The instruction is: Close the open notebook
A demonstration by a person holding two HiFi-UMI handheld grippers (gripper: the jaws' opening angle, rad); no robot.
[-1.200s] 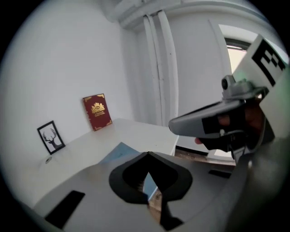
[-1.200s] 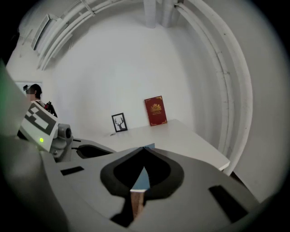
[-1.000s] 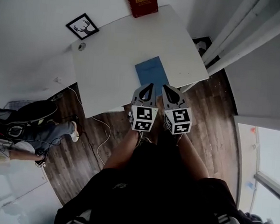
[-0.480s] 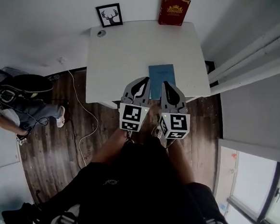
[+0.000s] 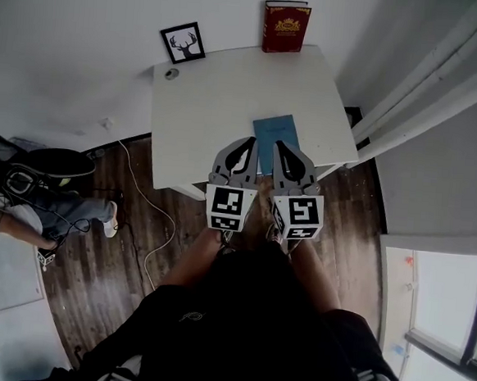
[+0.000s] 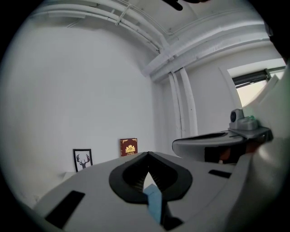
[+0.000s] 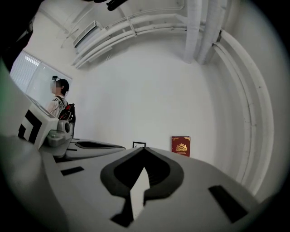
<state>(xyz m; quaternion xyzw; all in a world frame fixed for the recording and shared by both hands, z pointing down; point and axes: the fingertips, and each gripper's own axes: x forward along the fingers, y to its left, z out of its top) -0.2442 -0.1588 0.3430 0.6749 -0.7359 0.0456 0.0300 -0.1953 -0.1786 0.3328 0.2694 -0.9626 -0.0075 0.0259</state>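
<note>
The blue notebook lies closed and flat near the front edge of the white table. My left gripper and right gripper hang side by side in front of that edge, pointing level toward the wall. Their tips sit over the notebook's near end without touching it. Both are shut with nothing held. In the left gripper view the jaws meet at the tip and a strip of the blue notebook shows below them. The right gripper shows only white table through its gap.
A red book stands upright at the table's back edge, with a framed deer picture and a small round object to its left. A cable trails over the wood floor. A seated person's legs are at the left.
Both grippers have risen together and stayed shut side by side. The table has swung round in view. The notebook stays closed in the same spot.
</note>
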